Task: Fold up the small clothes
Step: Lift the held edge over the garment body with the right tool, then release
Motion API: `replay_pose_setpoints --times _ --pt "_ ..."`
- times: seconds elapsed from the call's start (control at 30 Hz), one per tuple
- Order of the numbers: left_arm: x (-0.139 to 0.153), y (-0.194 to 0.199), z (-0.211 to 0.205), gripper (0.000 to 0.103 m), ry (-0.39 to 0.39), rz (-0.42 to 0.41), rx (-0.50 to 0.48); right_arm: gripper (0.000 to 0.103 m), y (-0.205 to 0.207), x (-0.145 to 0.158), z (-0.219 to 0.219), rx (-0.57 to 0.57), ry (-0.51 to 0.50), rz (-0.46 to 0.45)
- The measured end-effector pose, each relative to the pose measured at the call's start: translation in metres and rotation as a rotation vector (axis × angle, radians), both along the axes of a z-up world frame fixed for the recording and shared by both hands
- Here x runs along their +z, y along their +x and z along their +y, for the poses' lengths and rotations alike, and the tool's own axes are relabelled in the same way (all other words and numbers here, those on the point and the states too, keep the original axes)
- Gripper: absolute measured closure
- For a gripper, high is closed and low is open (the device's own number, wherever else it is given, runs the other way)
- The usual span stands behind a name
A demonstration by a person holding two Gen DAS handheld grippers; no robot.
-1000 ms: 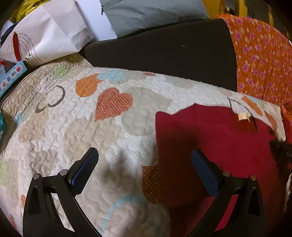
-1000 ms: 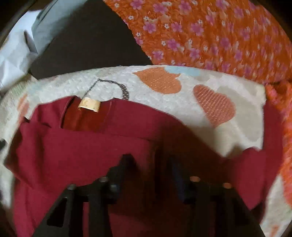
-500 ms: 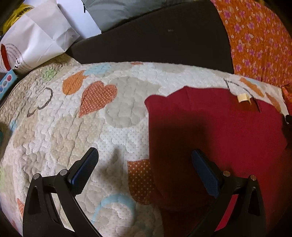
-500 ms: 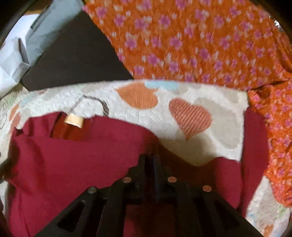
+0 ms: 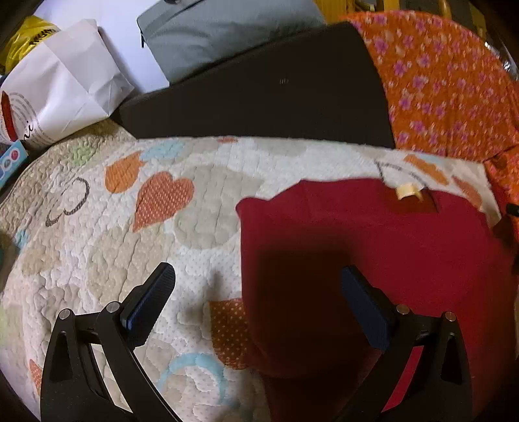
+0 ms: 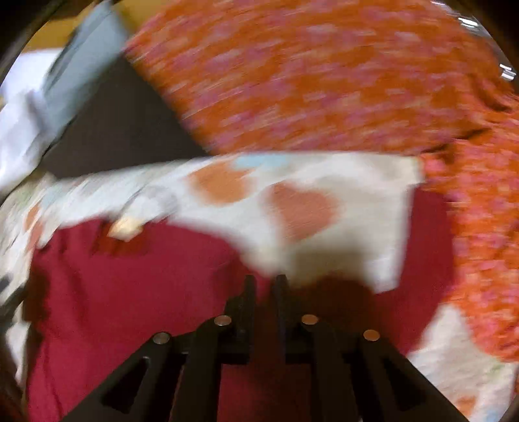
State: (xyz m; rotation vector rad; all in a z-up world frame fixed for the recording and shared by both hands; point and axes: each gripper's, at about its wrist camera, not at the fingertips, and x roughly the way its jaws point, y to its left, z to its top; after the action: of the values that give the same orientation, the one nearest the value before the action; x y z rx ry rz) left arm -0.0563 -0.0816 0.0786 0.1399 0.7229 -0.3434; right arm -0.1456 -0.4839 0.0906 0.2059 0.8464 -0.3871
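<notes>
A small dark red shirt (image 5: pixel 373 246) lies on a quilted heart-pattern blanket (image 5: pixel 129 233), its neck label (image 5: pixel 407 191) at the far edge. My left gripper (image 5: pixel 258 285) is open and empty, hovering over the shirt's folded left edge. In the blurred right wrist view the right gripper (image 6: pixel 263 282) is shut on the red shirt (image 6: pixel 136 292) at its upper right edge, beside the right sleeve (image 6: pixel 428 259). The blanket (image 6: pixel 324 201) shows past the fingertips.
An orange floral cloth (image 5: pixel 447 84) lies at the back right, also in the right wrist view (image 6: pixel 324 81). A dark cushion (image 5: pixel 275 94) borders the blanket's far edge. A white paper bag (image 5: pixel 61 91) and a grey pillow (image 5: pixel 227 29) sit behind.
The right gripper closed on the shirt's edge and is now moving fast, blurring its view. The left gripper stayed open and shifted a little over the shirt's left edge.
</notes>
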Motion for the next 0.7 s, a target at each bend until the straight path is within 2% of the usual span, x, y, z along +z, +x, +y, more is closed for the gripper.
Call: replay_pose_setpoints --times 0.03,0.1,0.2,0.27,0.43,0.47,0.5,0.57,0.6,0.63,0.7 --pt "0.002 -0.001 0.001 0.001 -0.009 -0.004 -0.002 0.065 -0.004 0.005 -0.027 -0.074 0.002 -0.008" --pt "0.003 0.001 0.001 0.001 -0.013 -0.003 0.001 0.051 -0.007 0.008 -0.065 -0.183 0.0 -0.01" --pt "0.0 0.004 0.0 0.001 -0.013 0.018 0.006 0.051 0.004 -0.003 -0.124 -0.309 -0.002 0.055" --pt "-0.003 0.005 0.0 0.001 -0.012 0.027 0.006 0.051 0.016 -0.013 -0.148 -0.336 0.015 0.08" --pt "-0.008 0.005 -0.005 0.001 0.026 0.021 -0.009 0.051 0.048 -0.046 -0.185 -0.395 0.034 0.143" --pt "-0.009 0.005 -0.005 0.001 0.033 0.021 -0.009 0.051 0.05 -0.049 -0.191 -0.405 0.05 0.116" --pt "-0.011 0.006 -0.006 0.001 0.04 0.022 -0.007 0.053 0.049 -0.048 -0.195 -0.409 0.045 0.086" --pt "-0.011 0.008 -0.005 0.001 0.037 0.028 -0.003 0.067 0.047 -0.048 -0.203 -0.394 0.05 0.089" --pt "-0.011 0.008 -0.005 0.001 0.031 0.032 -0.002 0.088 0.044 -0.046 -0.205 -0.379 0.062 0.085" --pt "-0.01 0.008 -0.005 0.001 0.026 0.033 -0.002 0.096 0.041 -0.041 -0.205 -0.354 0.074 0.085" --pt "-0.007 0.007 -0.003 0.001 0.018 0.023 0.0 0.096 0.029 -0.025 -0.202 -0.302 0.079 0.06"
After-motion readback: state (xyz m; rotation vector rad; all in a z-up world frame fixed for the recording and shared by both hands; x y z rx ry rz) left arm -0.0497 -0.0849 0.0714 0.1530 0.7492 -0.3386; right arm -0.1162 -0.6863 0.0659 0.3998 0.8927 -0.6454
